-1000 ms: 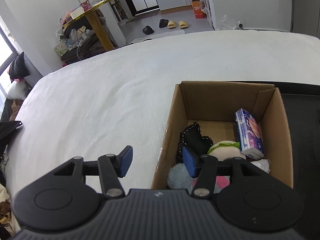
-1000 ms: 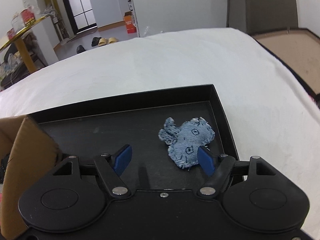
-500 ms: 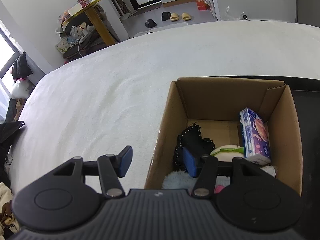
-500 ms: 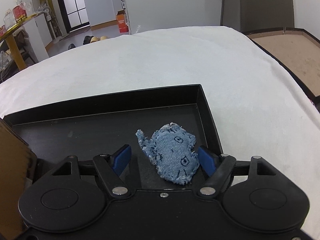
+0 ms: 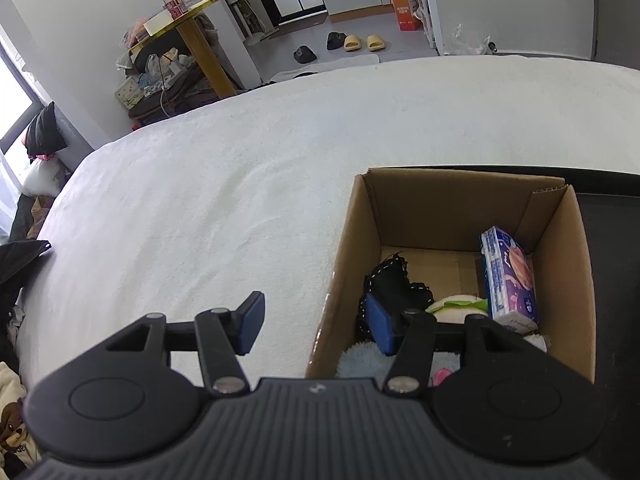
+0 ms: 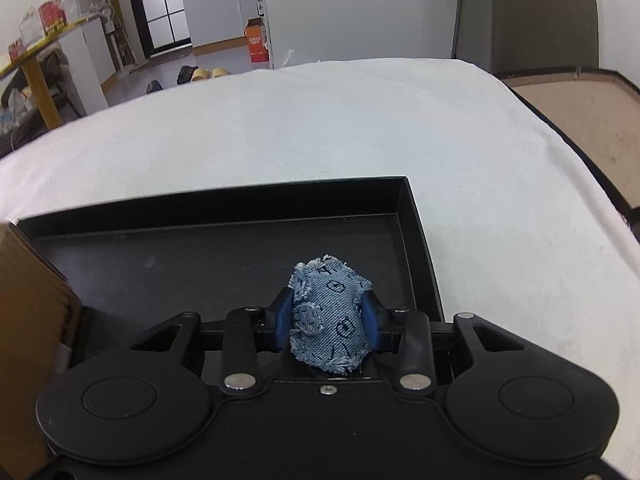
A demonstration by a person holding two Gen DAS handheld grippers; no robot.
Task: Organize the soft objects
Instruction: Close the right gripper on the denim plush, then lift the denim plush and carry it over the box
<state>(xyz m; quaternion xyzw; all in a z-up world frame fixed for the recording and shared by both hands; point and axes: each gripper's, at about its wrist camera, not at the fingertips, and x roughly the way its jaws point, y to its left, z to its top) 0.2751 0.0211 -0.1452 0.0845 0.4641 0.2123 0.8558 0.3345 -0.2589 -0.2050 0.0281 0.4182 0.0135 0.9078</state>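
In the right wrist view a frayed blue denim soft piece (image 6: 328, 312) sits bunched between the blue pads of my right gripper (image 6: 327, 322). Its jaws are closing and the pads squeeze the denim from both sides, just over the black tray (image 6: 224, 204). In the left wrist view my left gripper (image 5: 316, 324) stands open across the left wall of the cardboard box (image 5: 460, 200), one finger outside and one inside. The box holds a tissue pack (image 5: 508, 276), a black lacy cloth (image 5: 394, 280), a white and green plush (image 5: 456, 306) and a pale blue fluffy thing (image 5: 360, 358).
Box and tray rest side by side on a white bedcover (image 5: 240, 200), the box's corner showing at the tray's left (image 6: 24, 320). A brown board with a dark frame (image 6: 580, 120) lies past the bed's right edge. A cluttered yellow table (image 5: 200, 40) stands far off.
The right jaws have come together on the denim piece, which lay flat between wide jaws before and is now bunched upright. The left gripper has hardly shifted.
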